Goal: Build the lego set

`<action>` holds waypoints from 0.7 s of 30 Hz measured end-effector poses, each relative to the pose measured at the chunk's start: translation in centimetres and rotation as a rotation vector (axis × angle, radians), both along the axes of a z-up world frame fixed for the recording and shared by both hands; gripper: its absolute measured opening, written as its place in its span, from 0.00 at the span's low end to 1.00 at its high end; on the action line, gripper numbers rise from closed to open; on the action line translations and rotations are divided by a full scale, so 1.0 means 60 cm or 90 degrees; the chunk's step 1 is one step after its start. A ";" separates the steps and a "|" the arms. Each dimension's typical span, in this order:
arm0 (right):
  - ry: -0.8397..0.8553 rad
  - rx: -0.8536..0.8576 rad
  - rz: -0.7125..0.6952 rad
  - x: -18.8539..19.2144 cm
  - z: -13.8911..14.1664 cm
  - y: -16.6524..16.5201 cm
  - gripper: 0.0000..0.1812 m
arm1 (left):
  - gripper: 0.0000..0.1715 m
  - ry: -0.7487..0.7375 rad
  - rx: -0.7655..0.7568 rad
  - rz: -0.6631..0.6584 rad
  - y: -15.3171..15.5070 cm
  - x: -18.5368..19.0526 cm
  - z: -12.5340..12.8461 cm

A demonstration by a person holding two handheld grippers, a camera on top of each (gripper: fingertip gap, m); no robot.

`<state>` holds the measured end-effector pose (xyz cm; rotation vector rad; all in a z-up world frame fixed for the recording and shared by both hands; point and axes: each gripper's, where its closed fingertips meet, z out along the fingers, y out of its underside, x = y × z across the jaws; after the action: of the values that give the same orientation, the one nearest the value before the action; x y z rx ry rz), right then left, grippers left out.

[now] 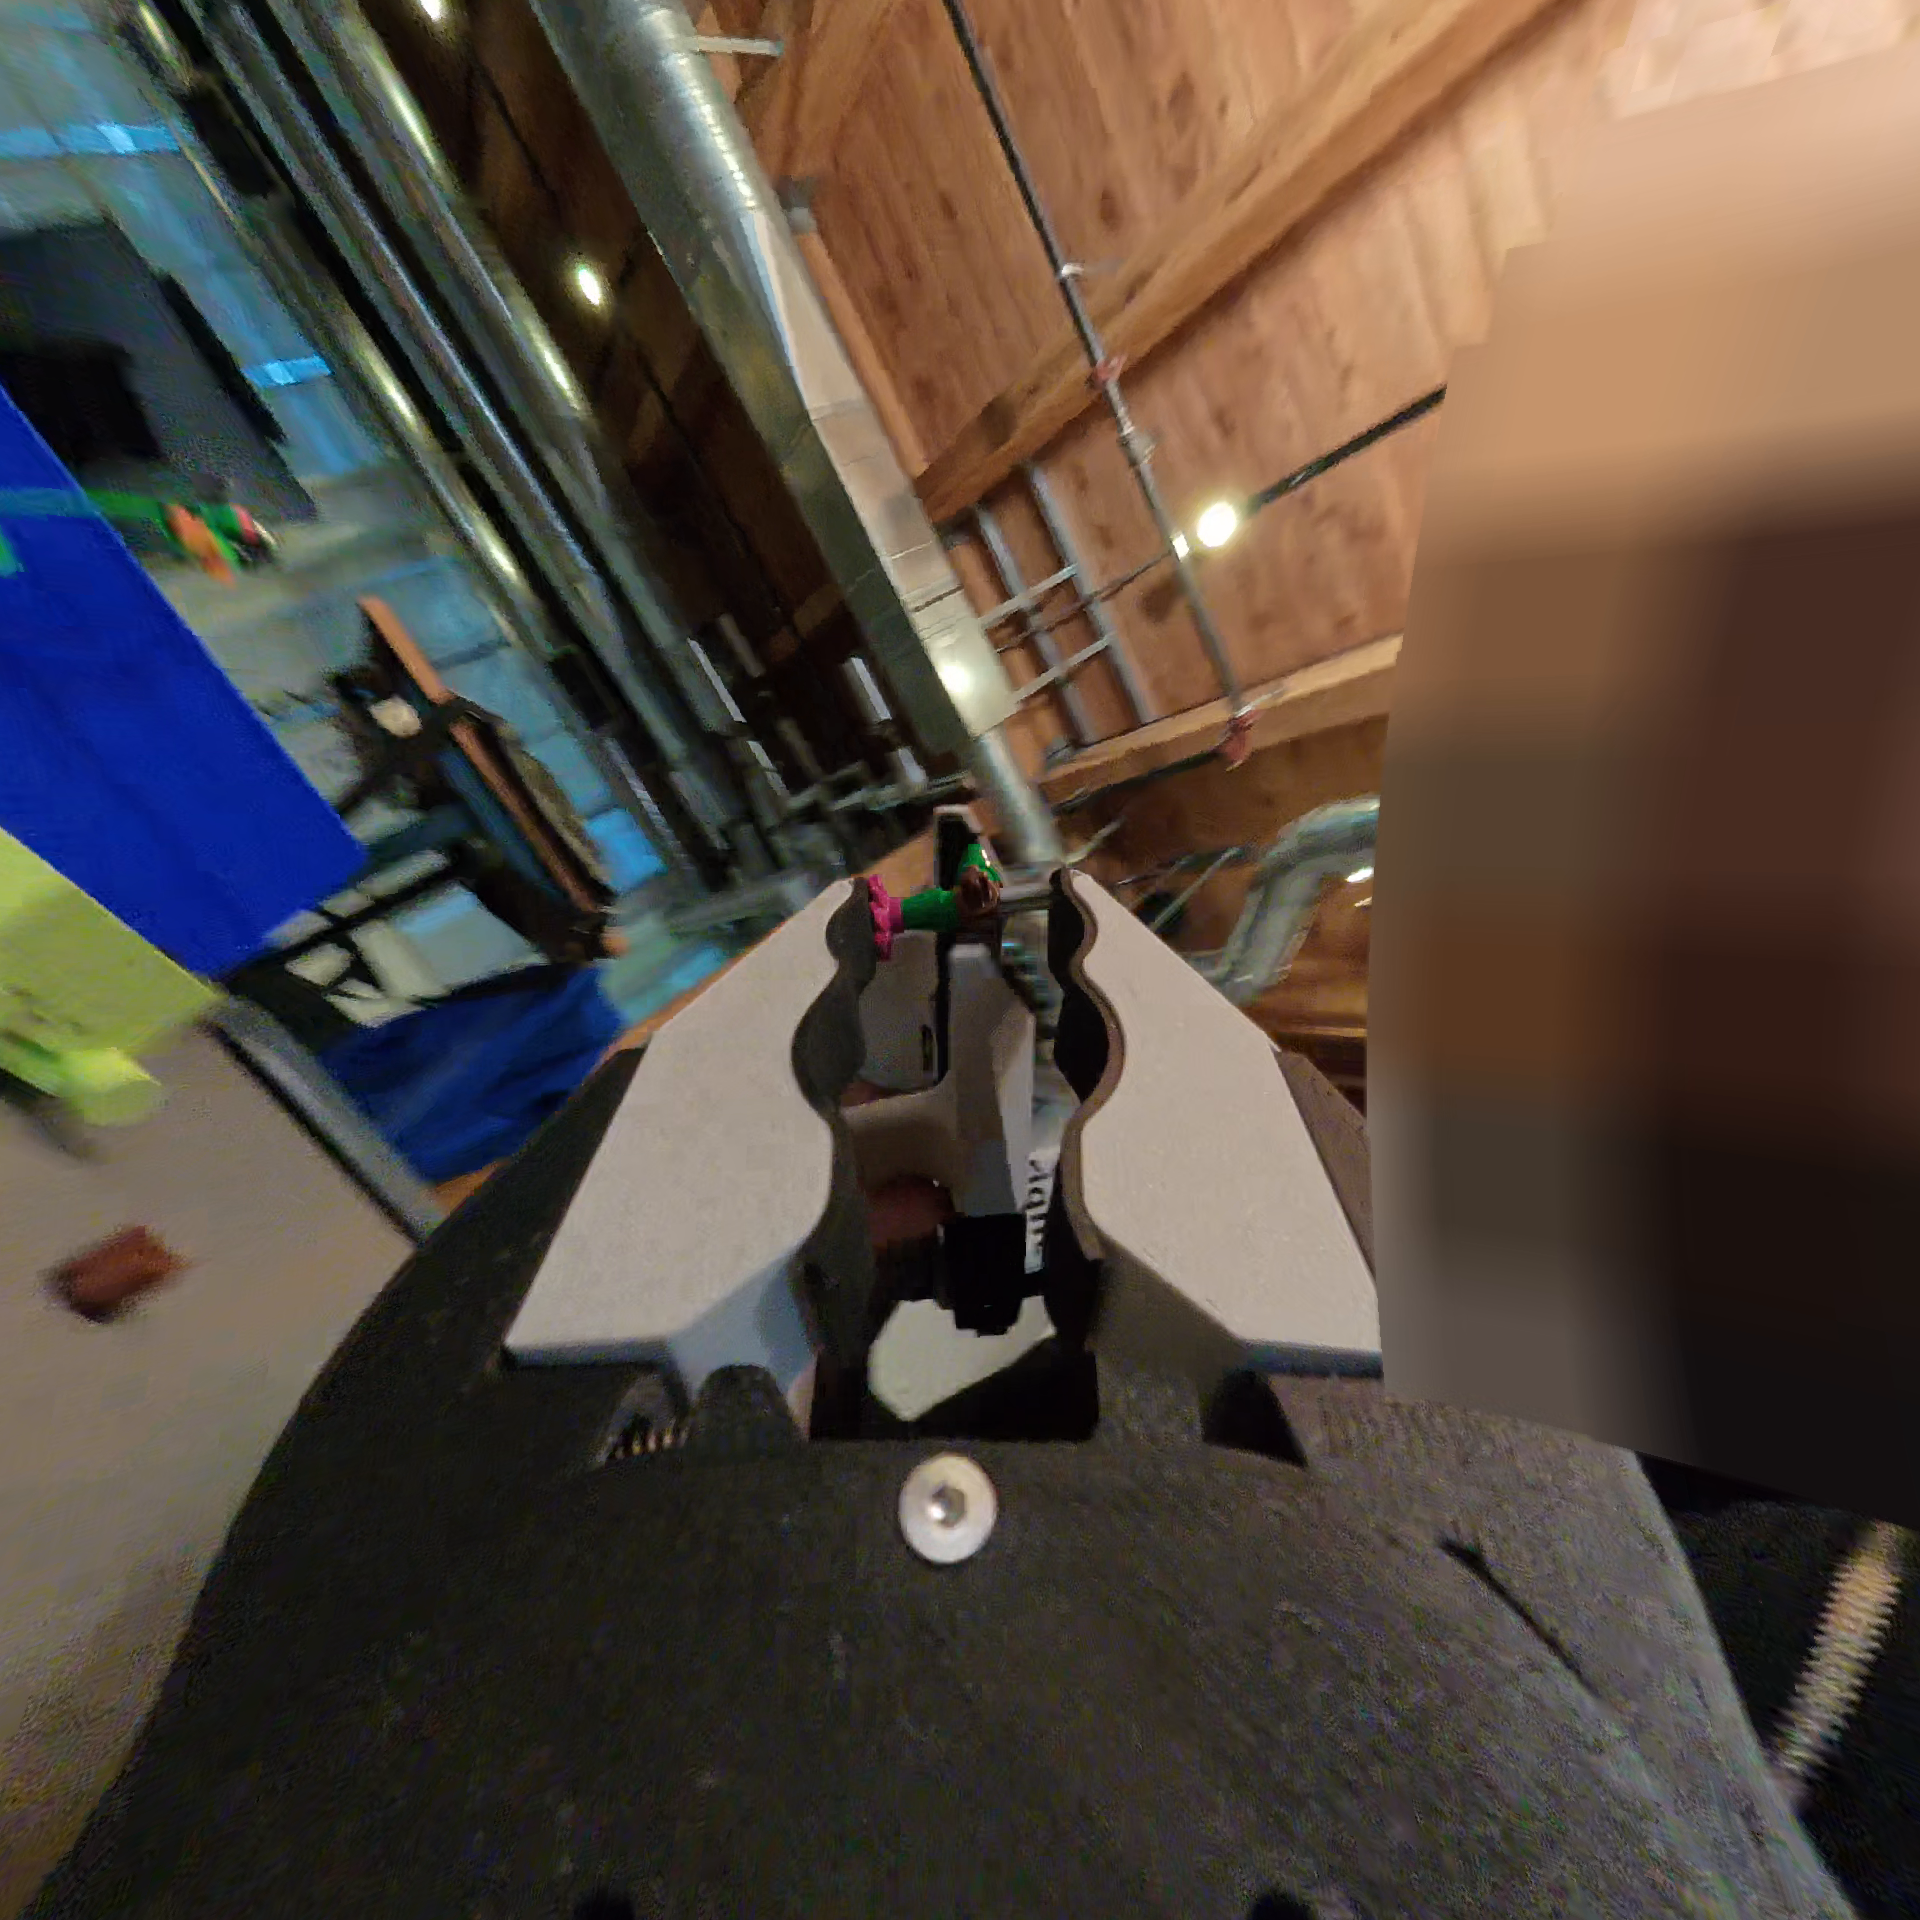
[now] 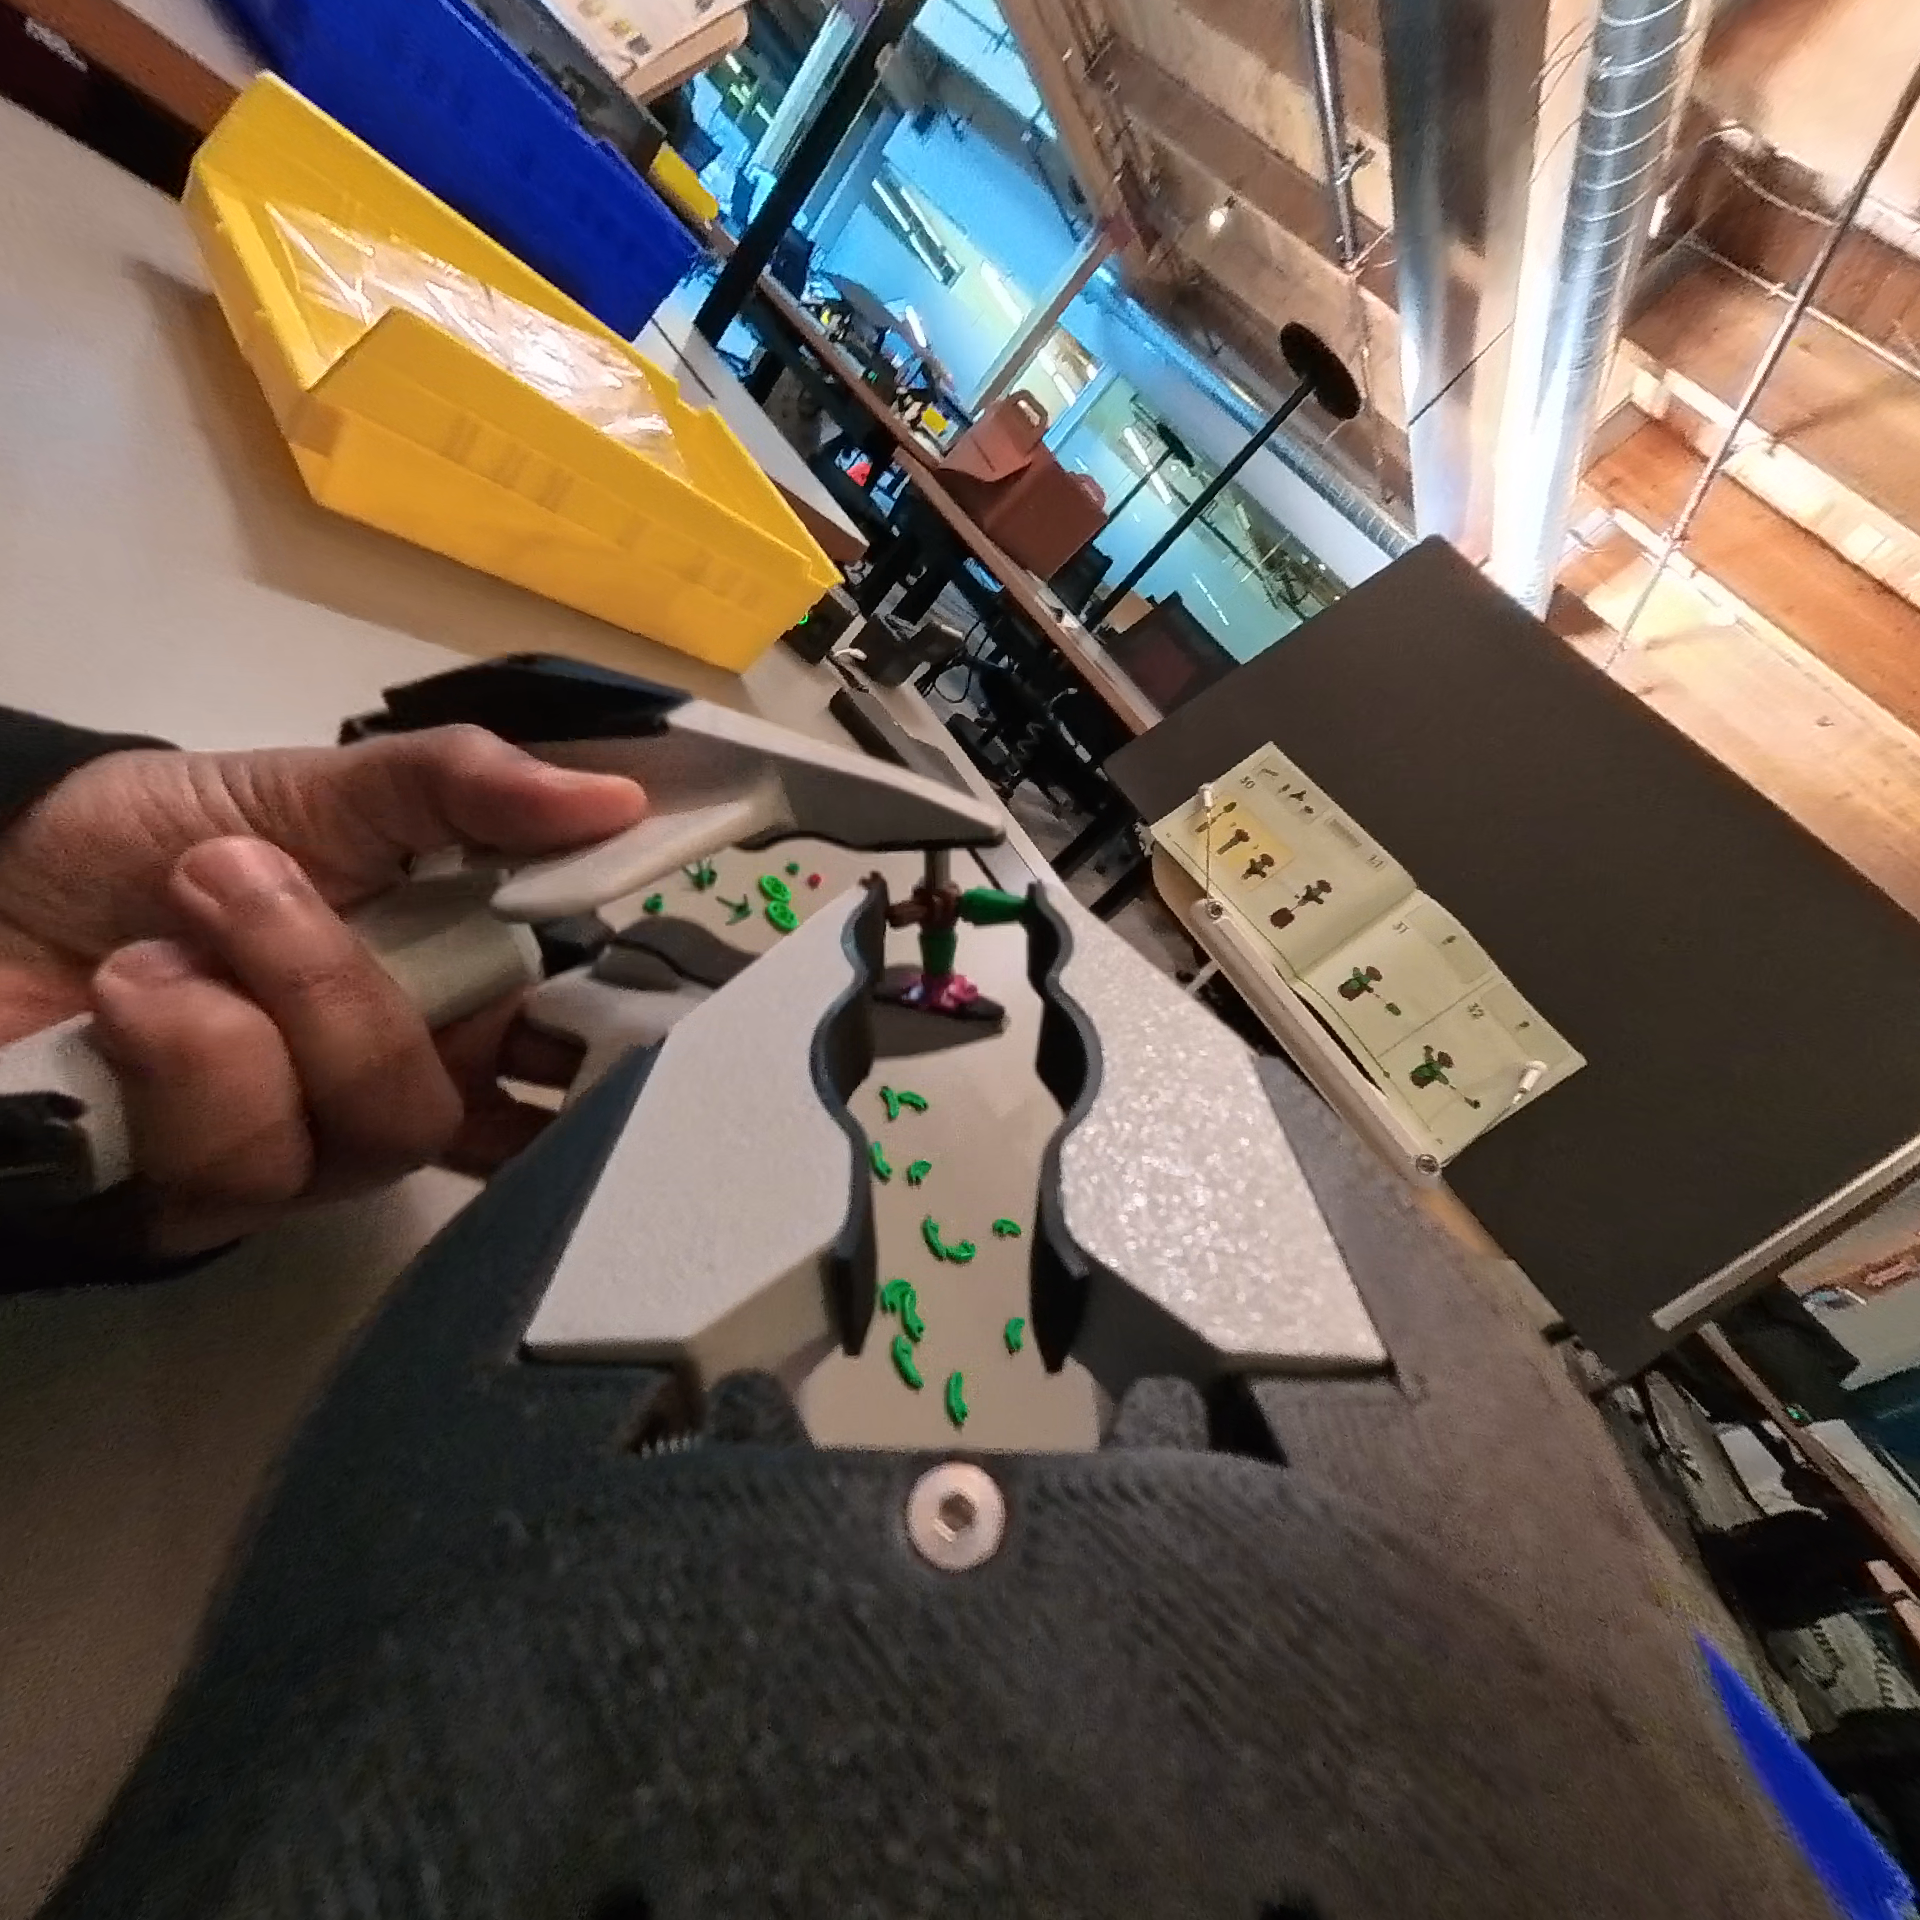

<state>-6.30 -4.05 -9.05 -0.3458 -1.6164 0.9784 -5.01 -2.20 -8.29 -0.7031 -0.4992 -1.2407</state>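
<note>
A small lego flower build has a pink bloom, green stems, a brown joint and a grey rod. My left gripper points up and is shut on it end to end, with the bloom at one fingertip and the rod at the other. In the right wrist view the build stands upright between the left gripper's fingers. My right gripper is shut across its green side stem and brown joint. The right gripper also shows edge-on in the left wrist view.
Several loose green lego pieces lie on the white table under my right gripper. A yellow bin and a blue bin stand at the back left. An instruction booklet leans on a black stand. A brown brick lies on the table. Both grippers' tips are close together, under 4 cm apart.
</note>
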 end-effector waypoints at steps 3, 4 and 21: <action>-0.043 -0.048 -0.006 -0.004 -0.014 0.026 0.29 | 0.18 0.122 -0.071 0.160 -0.019 -0.029 0.002; -0.072 -0.084 -0.009 -0.006 -0.019 0.039 0.32 | 0.18 0.183 -0.119 0.227 -0.023 -0.041 -0.002; -0.316 -0.361 0.075 -0.016 -0.030 0.016 0.28 | 0.18 1.031 -0.556 0.751 -0.001 -0.052 -0.067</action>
<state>-7.25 -3.08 -10.83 -0.9475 -1.7834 1.5278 -8.14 -2.25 -12.33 -1.5207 0.0506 0.8661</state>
